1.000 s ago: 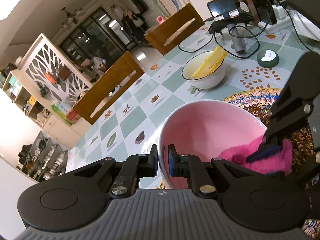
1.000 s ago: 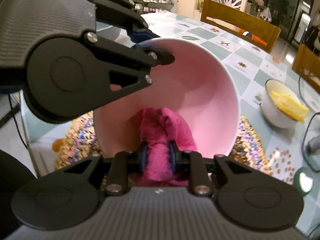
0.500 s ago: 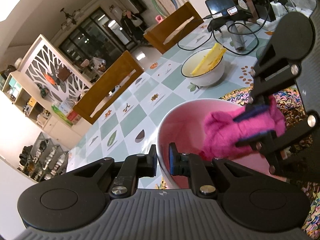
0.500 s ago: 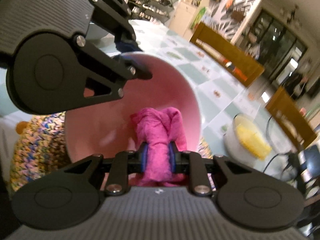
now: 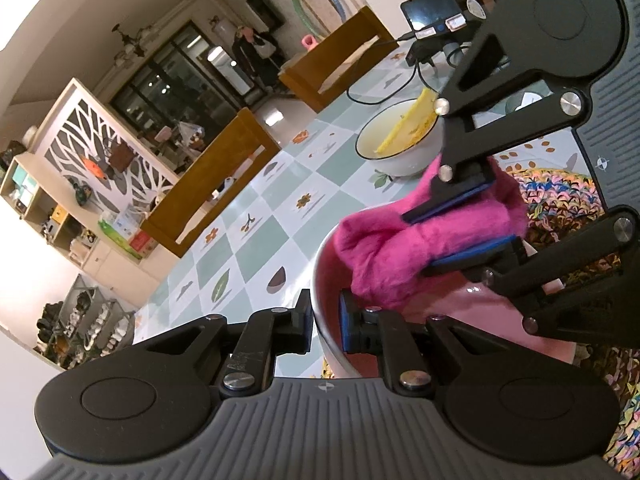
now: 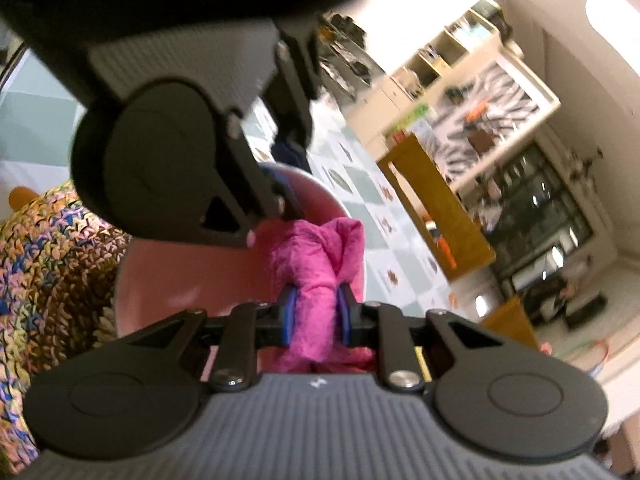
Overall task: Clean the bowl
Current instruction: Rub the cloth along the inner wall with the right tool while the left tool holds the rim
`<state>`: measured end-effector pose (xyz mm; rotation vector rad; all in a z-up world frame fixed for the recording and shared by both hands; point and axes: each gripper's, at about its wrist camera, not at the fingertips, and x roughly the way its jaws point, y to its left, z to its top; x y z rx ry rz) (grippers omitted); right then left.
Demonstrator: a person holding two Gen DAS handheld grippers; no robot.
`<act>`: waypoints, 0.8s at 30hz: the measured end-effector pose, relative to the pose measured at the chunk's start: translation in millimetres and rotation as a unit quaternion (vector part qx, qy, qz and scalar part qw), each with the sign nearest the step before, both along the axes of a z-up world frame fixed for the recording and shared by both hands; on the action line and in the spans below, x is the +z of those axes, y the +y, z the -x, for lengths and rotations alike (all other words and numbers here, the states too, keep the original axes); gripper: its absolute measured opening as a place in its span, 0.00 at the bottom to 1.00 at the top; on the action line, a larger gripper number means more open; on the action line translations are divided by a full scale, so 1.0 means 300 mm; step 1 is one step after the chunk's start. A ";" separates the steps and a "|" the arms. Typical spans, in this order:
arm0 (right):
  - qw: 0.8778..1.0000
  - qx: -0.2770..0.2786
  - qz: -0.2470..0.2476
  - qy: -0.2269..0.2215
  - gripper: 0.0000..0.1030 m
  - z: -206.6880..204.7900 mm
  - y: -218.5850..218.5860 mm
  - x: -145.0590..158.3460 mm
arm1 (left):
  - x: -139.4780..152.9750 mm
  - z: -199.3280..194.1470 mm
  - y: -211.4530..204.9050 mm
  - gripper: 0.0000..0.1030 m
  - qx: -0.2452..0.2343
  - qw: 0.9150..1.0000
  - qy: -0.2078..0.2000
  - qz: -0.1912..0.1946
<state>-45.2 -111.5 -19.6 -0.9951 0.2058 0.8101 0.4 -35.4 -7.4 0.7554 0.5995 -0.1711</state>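
A pink bowl [image 5: 476,312] with a pale outer wall sits over a multicoloured woven mat [image 5: 560,196]. My left gripper [image 5: 326,322] is shut on the bowl's near rim, one pad inside and one outside. My right gripper [image 5: 464,224] comes in from the right, shut on a magenta cloth [image 5: 404,244] held above the bowl's rim. In the right wrist view the magenta cloth [image 6: 316,272] is pinched between the blue pads of my right gripper [image 6: 316,312], with the pink bowl [image 6: 192,276] below and the left gripper [image 6: 288,208] on its far rim.
A white bowl [image 5: 400,148] holding a yellow sponge stands further back on the tiled tablecloth [image 5: 260,232]. Cables and a small screen device [image 5: 432,14] lie at the far right. Two wooden chairs [image 5: 216,176] line the table's far side.
My right gripper has lifted the magenta cloth from the bottom of the bowl up above the rim. The left gripper keeps its hold on the bowl's rim.
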 end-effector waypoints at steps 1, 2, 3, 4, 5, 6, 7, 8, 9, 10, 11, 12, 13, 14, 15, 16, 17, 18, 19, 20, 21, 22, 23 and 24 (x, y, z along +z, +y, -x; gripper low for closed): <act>1.000 0.005 0.005 -0.004 0.21 0.002 -0.003 -0.001 | -0.001 -0.001 -0.001 0.15 -0.001 1.000 0.000 -0.001; 1.000 0.007 0.011 -0.005 0.21 -0.002 -0.005 -0.002 | -0.002 0.000 0.000 0.15 -0.004 1.000 0.000 -0.002; 1.000 0.009 0.016 -0.006 0.21 -0.007 -0.007 -0.003 | -0.001 0.002 0.001 0.15 -0.006 1.000 0.000 -0.003; 1.000 0.011 0.022 -0.006 0.21 -0.011 -0.009 -0.003 | -0.002 0.002 0.000 0.15 -0.009 1.000 0.000 -0.004; 1.000 0.010 0.025 -0.006 0.21 -0.016 -0.009 -0.002 | -0.004 0.003 -0.003 0.15 -0.011 1.000 -0.001 -0.006; 1.000 0.009 0.028 -0.005 0.21 -0.021 -0.009 -0.001 | -0.005 0.003 -0.005 0.16 -0.013 1.000 -0.001 -0.008; 0.999 0.005 0.032 -0.001 0.21 -0.032 -0.008 0.001 | -0.005 0.002 -0.007 0.16 -0.013 1.000 -0.001 -0.008; 0.999 0.000 0.036 0.004 0.21 -0.042 -0.007 0.003 | -0.005 0.002 -0.009 0.16 -0.014 1.000 -0.001 -0.008; 0.999 -0.004 0.040 0.008 0.21 -0.052 -0.006 0.005 | -0.004 0.002 -0.009 0.16 -0.015 1.000 0.000 -0.007; 0.999 -0.007 0.042 0.012 0.21 -0.058 -0.005 0.003 | -0.003 0.002 -0.010 0.17 -0.015 1.000 0.000 -0.006; 0.999 -0.010 0.043 0.017 0.21 -0.063 -0.004 0.002 | -0.003 0.003 -0.012 0.17 -0.015 1.000 0.000 -0.007; 0.999 -0.013 0.044 0.021 0.21 -0.068 -0.003 0.000 | -0.003 0.005 -0.014 0.17 -0.014 1.000 -0.001 -0.007; 0.999 -0.016 0.045 0.025 0.21 -0.074 -0.002 -0.002 | -0.004 0.007 -0.016 0.17 -0.014 1.000 -0.002 -0.008; 0.998 -0.019 0.047 0.030 0.22 -0.079 -0.001 -0.003 | -0.004 0.008 -0.018 0.17 -0.014 1.000 -0.002 -0.008; 0.998 -0.022 0.048 0.034 0.22 -0.085 0.000 -0.005 | -0.004 0.010 -0.019 0.17 -0.013 1.000 -0.003 -0.007; 0.998 -0.024 0.049 0.039 0.22 -0.090 0.001 -0.007 | -0.004 0.011 -0.020 0.17 -0.013 1.000 -0.003 -0.007; 0.997 -0.027 0.050 0.043 0.22 -0.095 0.002 -0.008 | -0.005 0.011 -0.020 0.18 -0.013 1.000 -0.003 -0.006; 0.997 -0.030 0.051 0.047 0.22 -0.101 0.003 -0.010 | -0.005 0.011 -0.020 0.18 -0.012 1.000 -0.002 -0.006; 0.997 -0.033 0.053 0.052 0.22 -0.106 0.003 -0.012 | -0.005 0.012 -0.021 0.18 -0.012 1.000 -0.002 -0.006; 0.996 -0.036 0.053 0.056 0.22 -0.109 0.001 -0.014 | -0.006 0.014 -0.021 0.18 -0.011 1.000 -0.001 -0.006; 0.996 -0.039 0.053 0.061 0.22 -0.112 0.000 -0.016 | -0.006 0.015 -0.022 0.18 -0.010 1.000 -0.001 -0.005; 0.996 -0.041 0.052 0.065 0.22 -0.114 0.000 -0.019 | -0.005 0.015 -0.022 0.18 -0.010 1.000 -0.001 -0.005; 0.995 -0.044 0.051 0.070 0.22 -0.116 -0.001 -0.024 | -0.004 0.016 -0.023 0.18 -0.009 1.000 -0.001 -0.004; 0.995 -0.046 0.050 0.075 0.22 -0.117 -0.002 -0.029 | -0.004 0.016 -0.024 0.18 -0.008 1.000 -0.001 -0.003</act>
